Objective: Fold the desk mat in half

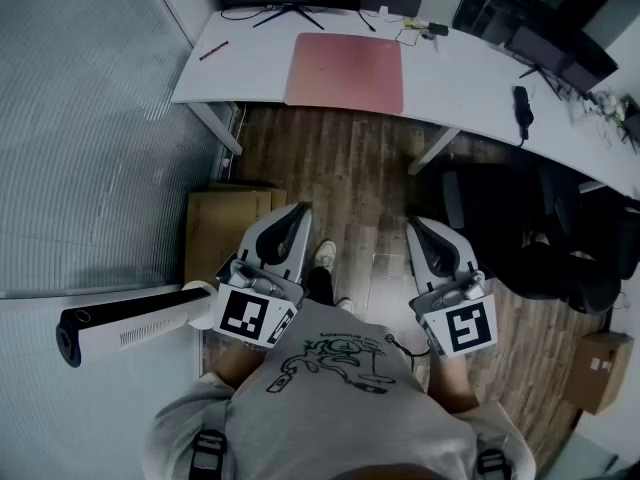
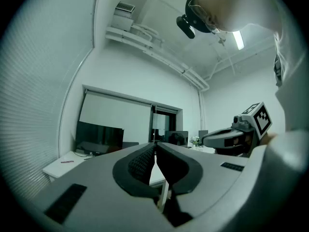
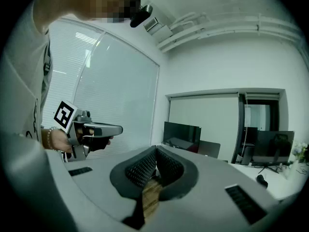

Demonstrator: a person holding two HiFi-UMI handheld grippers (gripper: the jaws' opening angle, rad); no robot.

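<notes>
Underfoot, a dark wood-plank floor (image 1: 350,168) with a visible grain stretches ahead of both pairs of fingers; beyond it, well ahead of the fingertips, stands a smooth white desk (image 1: 250,68) with a curved front edge and slanted white legs. Off to the right of the right-hand fingers sits a black office chair (image 1: 530,228), rounded and matte; just to the left of the left-hand fingers lies a flat brown cardboard box (image 1: 225,228).

The desk mat (image 1: 345,71) lies flat and unfolded on the desk, well apart from both grippers and roughly in line with the gap between them; it is a dusty pink rectangle with rounded corners and a dull, slightly mottled surface, and its near edge runs along the desk's front edge.

The left gripper (image 1: 303,208) has a pale grey moulded shell with black linings and a marker cube at the rear; its fingers (image 2: 137,166) carry black pads with a fine dotted texture, and the tips meet with nothing between them. The right gripper (image 1: 412,223) has the same build; its fingers (image 3: 142,170) show the same knobbly black pads, closed tip to tip and empty.

Far ahead and left of the left-hand fingers, a thin dark red pen (image 1: 213,50) lies on the desk.
</notes>
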